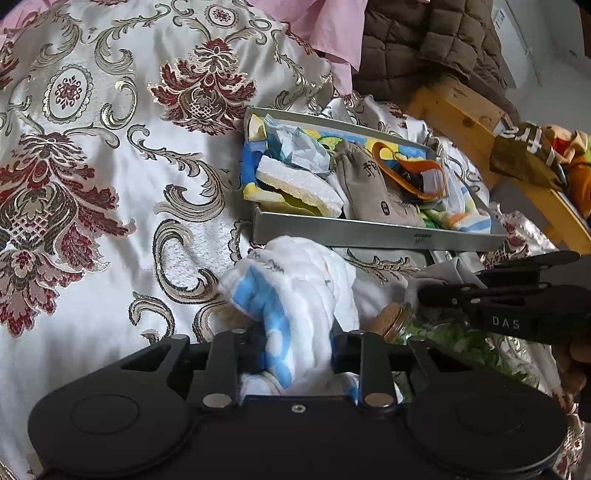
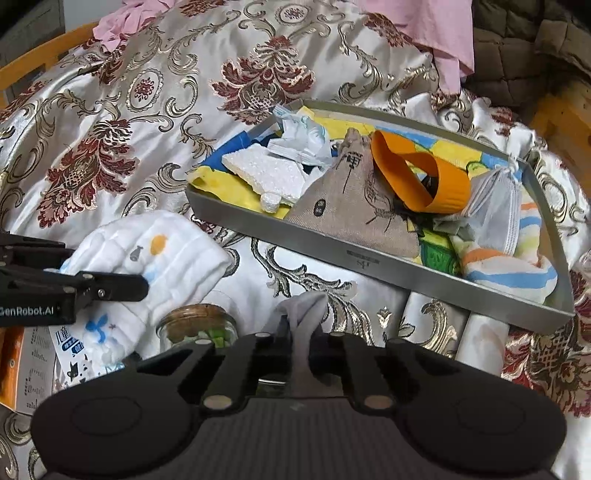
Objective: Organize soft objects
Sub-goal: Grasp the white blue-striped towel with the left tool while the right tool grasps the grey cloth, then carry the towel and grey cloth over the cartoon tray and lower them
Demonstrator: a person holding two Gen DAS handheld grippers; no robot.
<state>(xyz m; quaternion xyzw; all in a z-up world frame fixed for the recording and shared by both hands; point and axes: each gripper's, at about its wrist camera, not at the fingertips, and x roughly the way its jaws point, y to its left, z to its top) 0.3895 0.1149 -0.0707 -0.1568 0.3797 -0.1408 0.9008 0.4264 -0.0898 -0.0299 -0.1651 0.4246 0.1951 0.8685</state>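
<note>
My left gripper [image 1: 295, 347] is shut on a white quilted cloth with blue patches [image 1: 295, 291], held just in front of the grey metal tray [image 1: 369, 234]. The cloth also shows in the right wrist view [image 2: 159, 258]. My right gripper [image 2: 301, 339] is shut on a thin grey fabric piece [image 2: 304, 314], also near the tray [image 2: 369, 264]. The tray holds a white foam sponge [image 2: 266, 171], a tan drawstring pouch [image 2: 343, 206], an orange band [image 2: 417, 177], a face mask [image 2: 495, 210], crumpled paper [image 2: 303, 136] and striped cloth [image 2: 509, 269].
Everything lies on a cream, red and gold brocade bedspread [image 1: 110, 166]. A cork-stoppered glass jar [image 2: 199, 325] with green bits sits between the grippers. A pink garment [image 1: 325, 26] and brown quilted jacket [image 1: 424, 44] lie behind. A wooden bed frame [image 1: 461, 118] runs at right.
</note>
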